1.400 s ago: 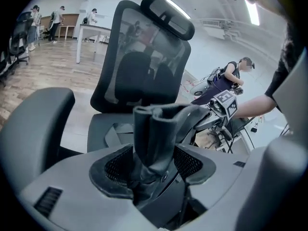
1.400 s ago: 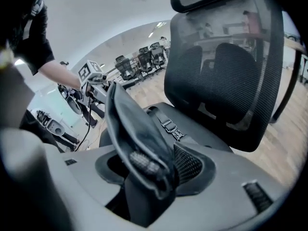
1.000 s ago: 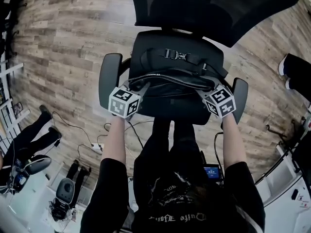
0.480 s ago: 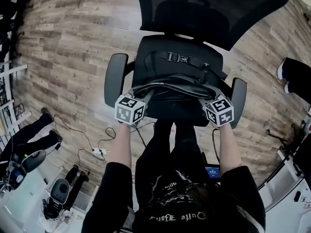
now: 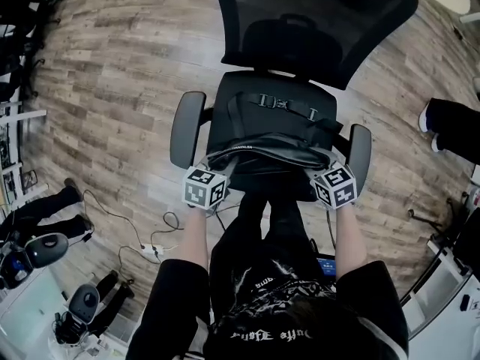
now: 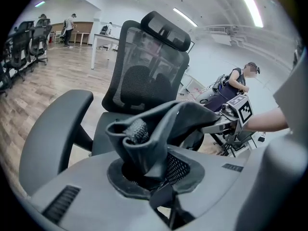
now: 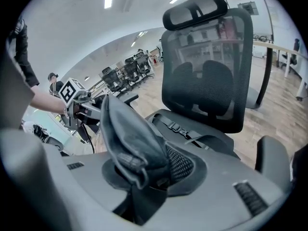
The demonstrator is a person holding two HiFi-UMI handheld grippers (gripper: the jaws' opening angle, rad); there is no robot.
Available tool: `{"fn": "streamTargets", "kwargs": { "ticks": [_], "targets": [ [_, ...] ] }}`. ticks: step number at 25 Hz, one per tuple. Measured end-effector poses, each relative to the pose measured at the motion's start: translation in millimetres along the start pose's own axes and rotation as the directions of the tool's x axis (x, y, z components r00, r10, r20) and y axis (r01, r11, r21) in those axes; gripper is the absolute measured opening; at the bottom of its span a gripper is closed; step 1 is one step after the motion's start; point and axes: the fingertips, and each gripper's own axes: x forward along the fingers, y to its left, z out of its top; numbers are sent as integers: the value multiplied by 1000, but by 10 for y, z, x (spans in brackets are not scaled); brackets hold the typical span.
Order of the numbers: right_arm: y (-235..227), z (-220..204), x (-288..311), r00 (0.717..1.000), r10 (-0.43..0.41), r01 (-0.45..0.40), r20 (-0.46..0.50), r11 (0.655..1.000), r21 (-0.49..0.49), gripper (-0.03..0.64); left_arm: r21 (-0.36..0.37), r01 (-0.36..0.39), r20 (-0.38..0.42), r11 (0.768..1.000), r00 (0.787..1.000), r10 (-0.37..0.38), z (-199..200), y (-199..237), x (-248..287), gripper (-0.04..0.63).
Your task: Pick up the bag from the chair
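Left claw [image 5: 220,166] is clamped on the left end of a black bag [image 5: 270,150]. The bag is stretched between both claws over the front of the chair [image 5: 187,130] seat, its strap [image 5: 289,105] lying on the seat. Right claw [image 5: 320,166] is clamped on the bag's right end.

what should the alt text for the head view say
Seen from above, a person holds a black bag stretched between the left gripper and right gripper, each clamped on one end, over the front of a black office chair. The bag's buckled strap lies on the chair; the floor is wood.
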Motion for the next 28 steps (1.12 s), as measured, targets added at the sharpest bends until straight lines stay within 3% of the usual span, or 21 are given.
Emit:
{"fn": "streamTargets", "kwargs": {
  "ticks": [28],
  "targets": [
    [1027, 42, -989, 989, -101, 104, 106, 994, -30, 144, 51, -20, 96, 998, 995, 15, -204, -529, -1120, 67]
  ]
}}
